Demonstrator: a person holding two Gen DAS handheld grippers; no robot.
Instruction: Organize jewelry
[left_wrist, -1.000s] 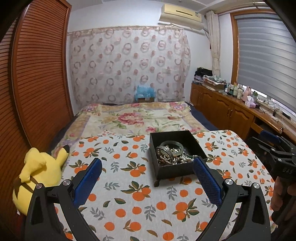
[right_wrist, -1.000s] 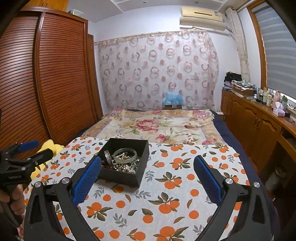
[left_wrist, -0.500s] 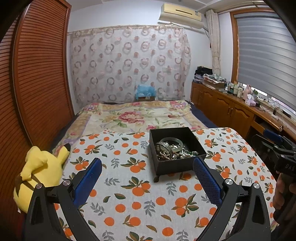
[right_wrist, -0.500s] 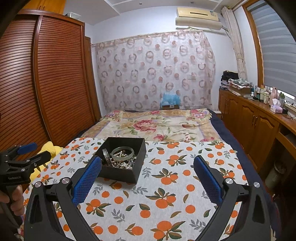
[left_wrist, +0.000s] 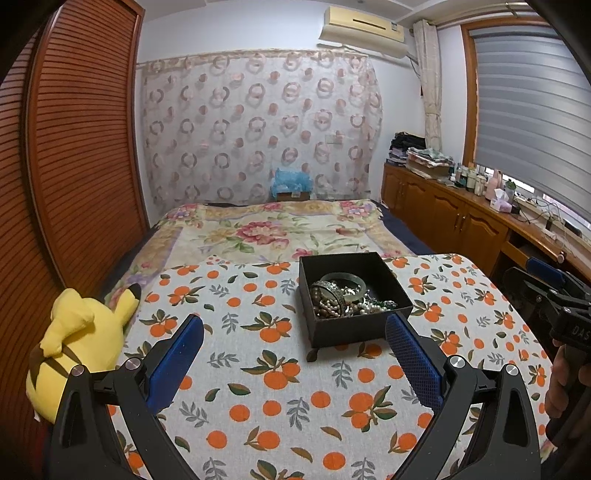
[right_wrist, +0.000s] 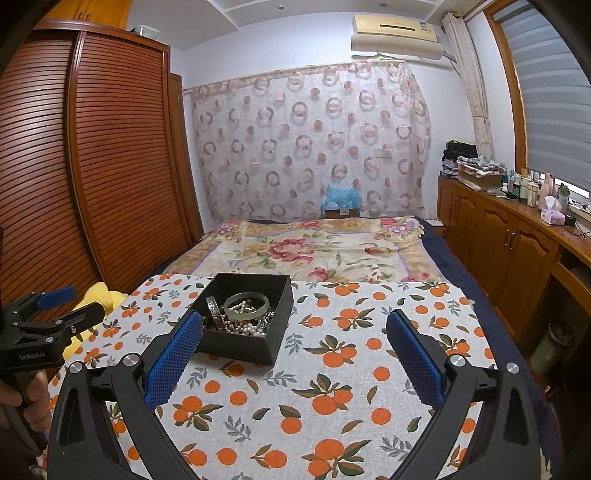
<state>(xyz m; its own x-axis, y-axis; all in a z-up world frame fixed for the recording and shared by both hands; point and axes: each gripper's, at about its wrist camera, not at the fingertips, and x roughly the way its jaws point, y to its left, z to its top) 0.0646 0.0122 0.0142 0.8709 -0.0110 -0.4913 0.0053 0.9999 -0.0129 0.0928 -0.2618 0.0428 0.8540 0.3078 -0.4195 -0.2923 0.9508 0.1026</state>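
A black open box (left_wrist: 354, 326) sits on the orange-print cloth (left_wrist: 258, 373). It holds a pale green bangle (left_wrist: 343, 282), a silver bangle (left_wrist: 330, 291) and tangled bead and pearl strands. In the right wrist view the box (right_wrist: 240, 345) is ahead to the left, with the green bangle (right_wrist: 246, 306) on top. My left gripper (left_wrist: 293, 354) is open and empty, a little short of the box. My right gripper (right_wrist: 293, 354) is open and empty, to the right of the box. The right gripper also shows at the right edge of the left wrist view (left_wrist: 546, 291).
A yellow plush toy (left_wrist: 81, 339) lies at the cloth's left edge. Beyond the cloth is a floral bedspread (left_wrist: 273, 229). A slatted wooden wardrobe (left_wrist: 81, 155) stands on the left, wooden cabinets with bottles (left_wrist: 461, 218) on the right. A curtain hangs at the back.
Both grippers have drawn back and risen slightly, so the box looks a little farther away. Both stay open and empty. The box has not moved.
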